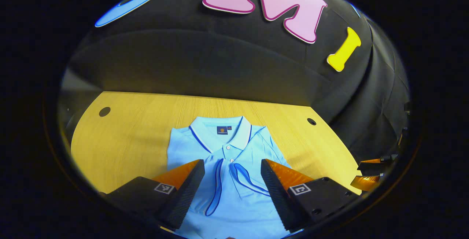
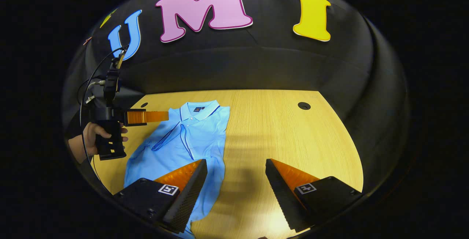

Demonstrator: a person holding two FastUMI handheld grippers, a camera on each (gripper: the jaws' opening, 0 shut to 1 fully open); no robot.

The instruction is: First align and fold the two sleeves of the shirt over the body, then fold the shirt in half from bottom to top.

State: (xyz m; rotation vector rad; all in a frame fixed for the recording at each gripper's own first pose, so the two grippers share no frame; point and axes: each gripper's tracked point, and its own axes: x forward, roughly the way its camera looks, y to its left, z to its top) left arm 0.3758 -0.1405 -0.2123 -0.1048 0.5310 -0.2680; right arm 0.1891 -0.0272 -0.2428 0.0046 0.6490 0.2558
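Left gripper view: the left gripper hovers wide open, empty, over the light-blue polo shirt; both sleeves lie folded in. The right gripper likewise gapes empty above the wooden table.

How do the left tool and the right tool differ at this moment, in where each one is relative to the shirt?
The left tool hangs over the body of the shirt, below the collar; the right tool sits at the shirt's side edge, mostly over bare table. Cloth lies under both fingers of the left tool, but under one finger of the right tool. Both are open and hold nothing.
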